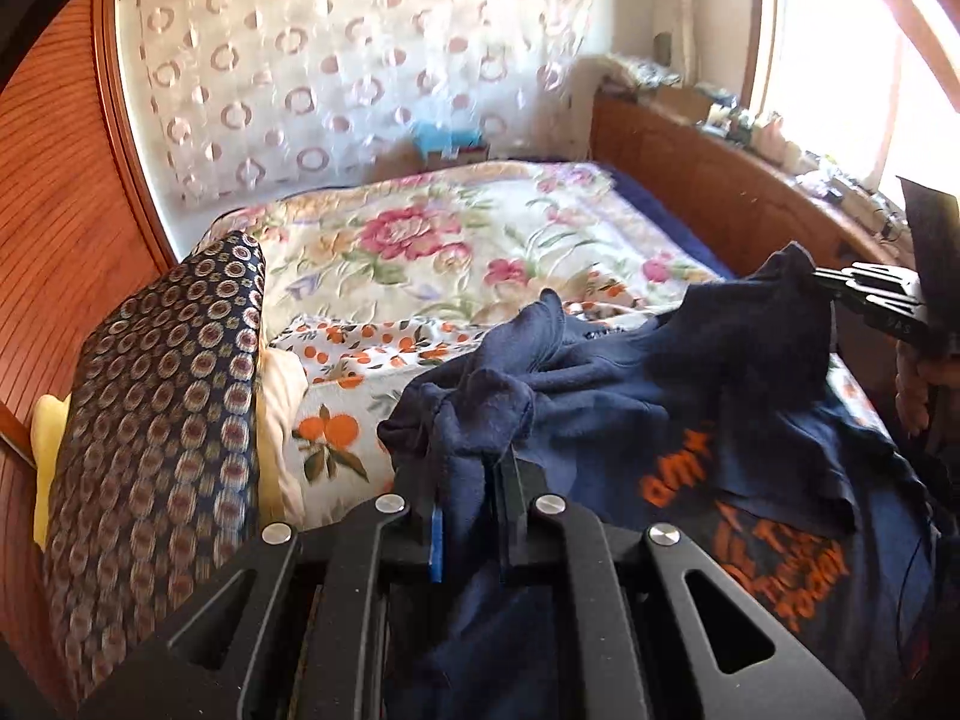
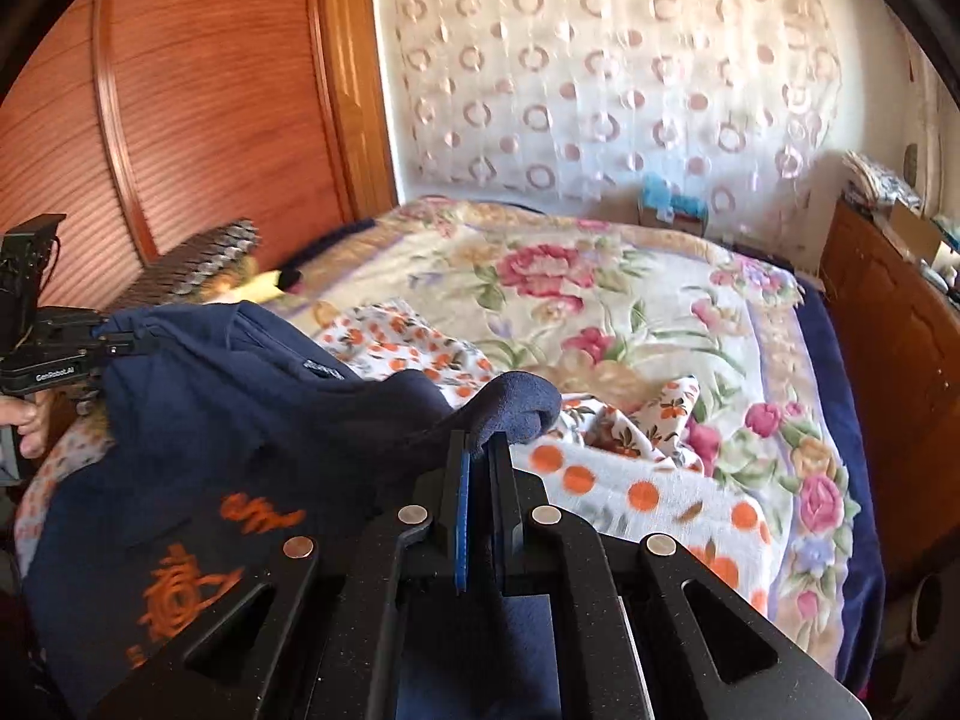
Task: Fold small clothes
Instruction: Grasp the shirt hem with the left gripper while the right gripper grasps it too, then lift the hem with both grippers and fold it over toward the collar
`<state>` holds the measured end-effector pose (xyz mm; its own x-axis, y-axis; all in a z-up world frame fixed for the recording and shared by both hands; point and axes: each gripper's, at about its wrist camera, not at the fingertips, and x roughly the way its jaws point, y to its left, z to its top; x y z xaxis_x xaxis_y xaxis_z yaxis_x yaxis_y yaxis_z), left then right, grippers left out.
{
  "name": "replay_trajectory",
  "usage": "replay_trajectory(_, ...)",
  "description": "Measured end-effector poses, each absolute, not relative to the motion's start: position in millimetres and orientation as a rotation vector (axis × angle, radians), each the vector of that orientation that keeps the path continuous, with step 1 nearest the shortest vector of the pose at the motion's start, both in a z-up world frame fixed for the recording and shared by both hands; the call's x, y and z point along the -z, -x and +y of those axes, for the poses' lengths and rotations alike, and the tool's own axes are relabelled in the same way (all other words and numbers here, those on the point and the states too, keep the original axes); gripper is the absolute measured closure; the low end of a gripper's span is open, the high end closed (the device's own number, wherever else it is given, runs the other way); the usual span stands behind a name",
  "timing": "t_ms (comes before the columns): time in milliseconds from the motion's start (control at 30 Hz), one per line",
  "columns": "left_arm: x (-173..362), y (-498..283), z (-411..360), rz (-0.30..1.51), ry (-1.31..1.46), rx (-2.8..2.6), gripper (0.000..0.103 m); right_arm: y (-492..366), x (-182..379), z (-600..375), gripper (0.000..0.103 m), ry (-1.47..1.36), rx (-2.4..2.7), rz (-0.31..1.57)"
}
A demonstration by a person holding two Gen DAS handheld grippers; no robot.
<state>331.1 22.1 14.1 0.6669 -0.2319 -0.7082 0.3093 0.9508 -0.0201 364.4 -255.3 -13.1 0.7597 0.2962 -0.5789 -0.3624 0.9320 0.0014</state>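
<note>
A navy blue sweatshirt (image 1: 630, 414) with orange print is held up over the bed between both grippers. My left gripper (image 1: 474, 468) is shut on a bunched edge of it, and it also shows at the left of the right wrist view (image 2: 120, 342). My right gripper (image 2: 480, 450) is shut on another edge of the sweatshirt (image 2: 240, 420), and it shows at the right of the left wrist view (image 1: 828, 285). The cloth sags between them, print side toward the cameras.
A white cloth with orange fruit print (image 2: 630, 480) lies under the sweatshirt on the floral bedspread (image 1: 450, 240). A patterned cushion (image 1: 156, 390) stands at the left. A wooden dresser (image 2: 900, 348) runs along the right, a wooden wardrobe (image 2: 210, 90) at the left.
</note>
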Motion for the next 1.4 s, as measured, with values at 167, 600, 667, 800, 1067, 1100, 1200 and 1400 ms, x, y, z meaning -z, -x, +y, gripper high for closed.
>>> replay_trajectory(167, -20.3, -275.0, 24.6, 0.742, -0.08, 0.33, 0.09, -295.4, 13.9, -255.5, 0.098, 0.12, -0.358, 0.583)
replay_trajectory(600, -8.8, -146.5, 38.6, 0.705, -0.03, 0.366, 0.09, -116.6, 22.2, -275.4, 0.098, 0.064, -0.39, 0.542)
replay_trajectory(667, -10.5, -132.7, 39.1, 0.696, -0.042, 0.362, 0.09, -100.8, 22.3, -276.5, 0.098, 0.074, -0.393, 0.554)
replay_trajectory(800, -13.0, -109.7, 39.3, 0.698, -0.044, 0.364, 0.09, -80.6, 16.4, -274.3, 0.098, 0.095, -0.399, 0.582)
replay_trajectory(1067, 23.5, -67.5, 43.2, 0.771, -0.001, 0.363, 0.09, -36.6, 48.3, -280.6, 0.098, 0.059, -0.391, 0.691)
replay_trajectory(1100, 28.3, -65.4, 45.0, 0.783, 0.001, 0.365, 0.09, -37.1, 54.4, -282.2, 0.098, 0.053, -0.384, 0.713)
replay_trajectory(1200, 36.8, -62.9, 55.9, 0.827, 0.04, 0.37, 0.082, -33.9, 63.0, -287.1, 0.098, 0.027, -0.386, 0.753)
replay_trajectory(1400, 23.0, -44.9, 66.8, 0.793, 0.019, 0.341, 0.056, -18.4, 46.4, -283.9, 0.08, 0.057, -0.382, 0.728)
